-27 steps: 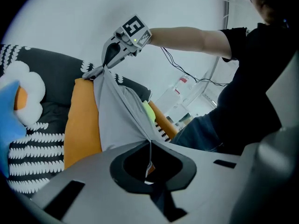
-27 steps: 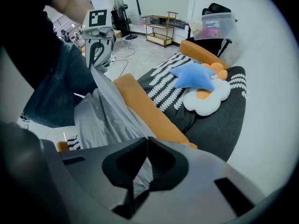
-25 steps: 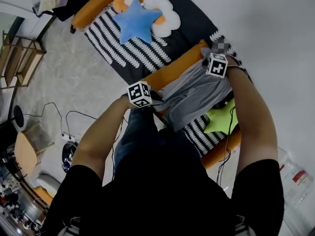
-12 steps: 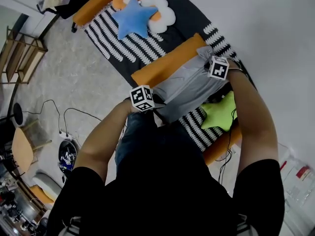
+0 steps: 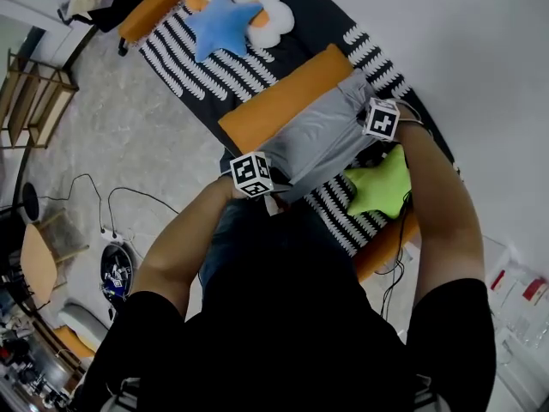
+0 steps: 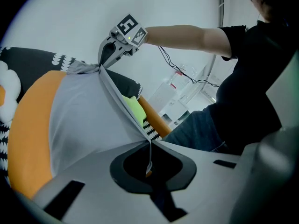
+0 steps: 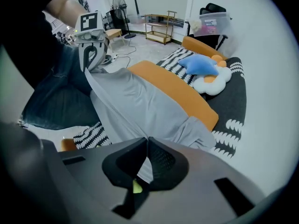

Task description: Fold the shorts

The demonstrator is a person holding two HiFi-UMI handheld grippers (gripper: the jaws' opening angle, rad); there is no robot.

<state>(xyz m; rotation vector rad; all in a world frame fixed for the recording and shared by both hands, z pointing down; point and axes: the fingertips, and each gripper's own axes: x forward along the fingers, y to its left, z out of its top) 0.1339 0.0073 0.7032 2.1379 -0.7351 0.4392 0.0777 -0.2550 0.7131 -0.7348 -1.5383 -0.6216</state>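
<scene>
- The bed (image 5: pixel 257 67), under a black cover with white stripes, ran in the head view from 11 o'clock down toward 4 o'clock.
- A long orange bolster (image 5: pixel 279 97) lay across the bed near the middle of that view.
- The grey shorts (image 5: pixel 322 140) lay spread just at the bolster's 4 o'clock side, touching it. Their near edge was lifted and pulled taut between the two tools.
- A green star pillow (image 5: pixel 382 187) sat at 4 o'clock of the shorts, partly under the right forearm.
- A blue star pillow (image 5: pixel 221 22) rested at 11 o'clock in the head view, against a white flower cushion (image 5: pixel 276 15).
- The left tool (image 6: pixel 149 143) had its jaws pressed together on one corner of the shorts, with the cloth running out from between them. It sat at the shorts' 7 o'clock end.
- The right tool (image 7: pixel 147 141) pointed down at the shorts' 2 o'clock end, its jaws closed on a fold of the grey cloth.
</scene>
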